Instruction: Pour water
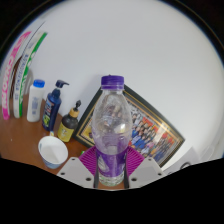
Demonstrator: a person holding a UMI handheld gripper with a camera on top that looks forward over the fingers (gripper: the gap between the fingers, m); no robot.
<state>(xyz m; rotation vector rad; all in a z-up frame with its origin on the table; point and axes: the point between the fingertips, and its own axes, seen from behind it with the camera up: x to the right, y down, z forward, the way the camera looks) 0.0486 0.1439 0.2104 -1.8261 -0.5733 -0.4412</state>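
Note:
A clear plastic water bottle (111,125) with a purple cap and a purple label stands upright between my fingers. My gripper (111,168) is shut on the bottle's lower part, with both purple pads (88,160) pressed against its sides. A white paper cup (53,151) stands on the wooden table just left of the fingers, its mouth facing up. Whether the bottle rests on the table or hangs above it is hidden by the fingers.
Beyond the cup stand a white bottle (37,101), a dark blue pump bottle (55,103) and a small amber bottle (67,125). A colourful printed board (150,128) lies behind the held bottle. Upright packages (20,62) lean by the white wall.

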